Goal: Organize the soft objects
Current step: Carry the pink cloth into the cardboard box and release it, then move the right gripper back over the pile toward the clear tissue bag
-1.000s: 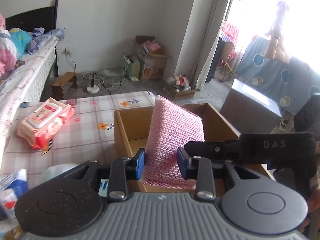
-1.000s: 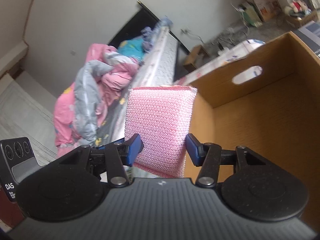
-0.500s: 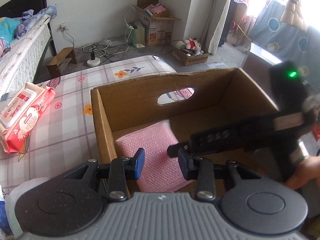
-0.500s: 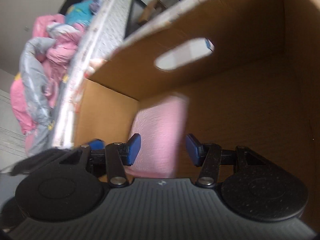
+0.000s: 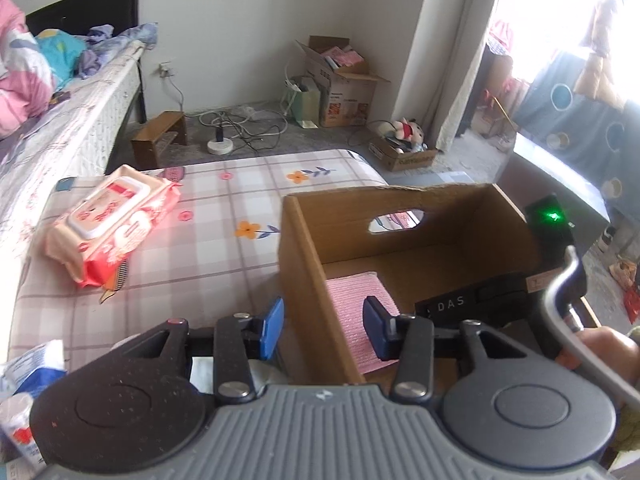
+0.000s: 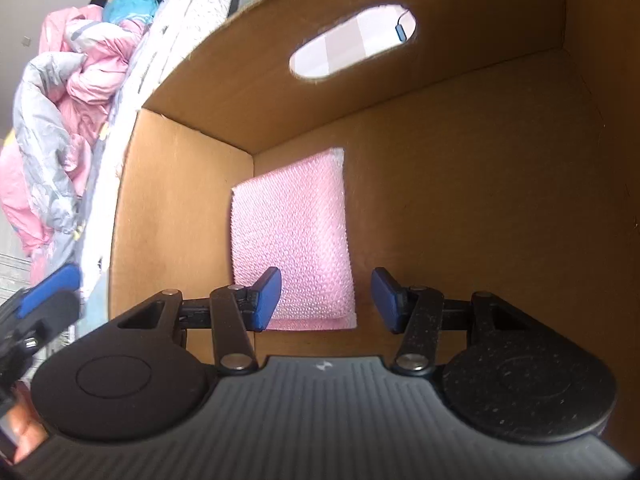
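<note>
The pink sponge (image 6: 292, 236) is lying flat in the cardboard box (image 6: 460, 184), against its left wall. The right hand-held gripper (image 6: 326, 300) is hanging above it, released; the left hand-held gripper (image 5: 324, 328) is straddling the box wall, also released. Placement appears complete; next, the wet-wipes pack (image 5: 108, 220) on the counter (image 5: 224, 248) is calling for a grasp.

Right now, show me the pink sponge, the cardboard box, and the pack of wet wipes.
pink sponge (image 6: 292, 232), right wrist view, middle of its top face
cardboard box (image 5: 308, 256), left wrist view, left wall
pack of wet wipes (image 5: 110, 216), left wrist view, lid

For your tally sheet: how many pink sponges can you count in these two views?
1: the pink sponge lies flat on the floor of the cardboard box, by its left wall. Others may be hidden outside the views.
</note>
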`<state>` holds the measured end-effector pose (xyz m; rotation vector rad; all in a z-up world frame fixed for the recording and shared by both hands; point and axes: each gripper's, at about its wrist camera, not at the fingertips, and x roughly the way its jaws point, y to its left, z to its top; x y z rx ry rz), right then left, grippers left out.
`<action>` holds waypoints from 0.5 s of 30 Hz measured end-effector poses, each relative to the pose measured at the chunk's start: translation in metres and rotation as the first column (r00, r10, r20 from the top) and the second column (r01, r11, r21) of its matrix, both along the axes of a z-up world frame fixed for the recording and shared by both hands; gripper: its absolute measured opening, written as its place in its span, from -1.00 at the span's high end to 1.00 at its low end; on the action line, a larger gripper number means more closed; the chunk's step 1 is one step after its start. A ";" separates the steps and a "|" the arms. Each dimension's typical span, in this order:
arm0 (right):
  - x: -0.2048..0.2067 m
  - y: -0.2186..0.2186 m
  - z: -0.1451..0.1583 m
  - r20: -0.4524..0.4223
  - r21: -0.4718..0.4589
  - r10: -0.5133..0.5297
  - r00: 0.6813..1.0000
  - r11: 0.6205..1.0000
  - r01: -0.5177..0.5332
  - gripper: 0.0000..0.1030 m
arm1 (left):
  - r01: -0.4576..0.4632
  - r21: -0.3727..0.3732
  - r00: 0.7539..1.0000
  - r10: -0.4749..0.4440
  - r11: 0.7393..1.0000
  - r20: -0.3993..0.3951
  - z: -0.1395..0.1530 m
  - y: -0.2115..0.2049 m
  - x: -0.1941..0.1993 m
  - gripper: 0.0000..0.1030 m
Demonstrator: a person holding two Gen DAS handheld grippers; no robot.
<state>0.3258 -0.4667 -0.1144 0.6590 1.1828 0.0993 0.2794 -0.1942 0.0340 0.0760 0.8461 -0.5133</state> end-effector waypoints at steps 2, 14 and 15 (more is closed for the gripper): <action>-0.001 0.003 0.002 0.011 -0.016 -0.016 1.000 1.000 0.016 0.14 | -0.015 -0.008 1.000 0.015 1.000 0.012 0.004 0.012 -0.006 0.09; 0.028 0.027 0.014 0.071 -0.042 -0.061 0.996 0.997 0.064 0.28 | -0.099 -0.017 0.995 0.099 0.995 0.017 0.001 0.073 -0.042 -0.09; 0.028 0.029 0.014 0.078 -0.044 -0.060 0.995 0.997 0.064 0.24 | -0.108 -0.015 0.994 0.108 0.994 0.017 0.000 0.078 -0.046 -0.12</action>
